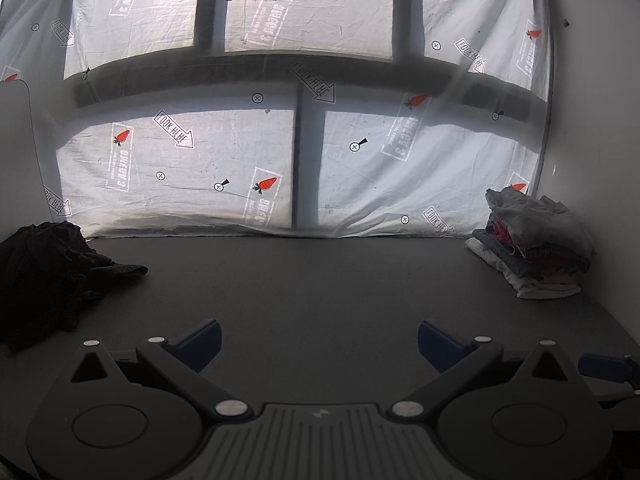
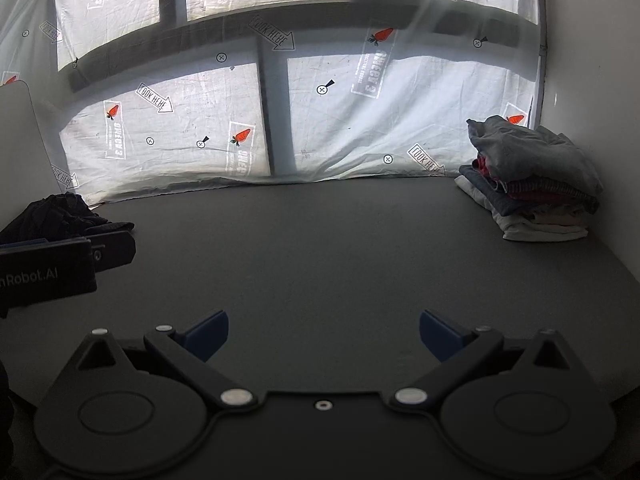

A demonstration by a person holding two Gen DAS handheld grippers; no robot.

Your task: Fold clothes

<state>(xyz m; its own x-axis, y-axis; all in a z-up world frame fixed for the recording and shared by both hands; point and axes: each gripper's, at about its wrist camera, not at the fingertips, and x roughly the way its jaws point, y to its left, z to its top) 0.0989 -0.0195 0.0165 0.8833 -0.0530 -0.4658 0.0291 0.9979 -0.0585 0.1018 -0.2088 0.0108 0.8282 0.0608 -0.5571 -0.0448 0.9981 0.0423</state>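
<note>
Hovering left gripper (image 1: 319, 344), right gripper (image 2: 324, 334), jaws spread

1. Dark grey tabletop (image 1: 320, 280) fills the lower half, matte and bare in the middle.
2. From 10 to 2 o'clock, a white printed sheet (image 1: 180, 168) hangs over the window, carrots and "LOOK HERE" arrows showing mirrored.
3. Daylight glows through it; dark window frame bars (image 1: 306, 160) cross behind.
4. Plain white wall (image 1: 592, 120) at 3 o'clock.
5. A pale rounded panel (image 1: 16, 140) stands at 9 o'clock.
</note>
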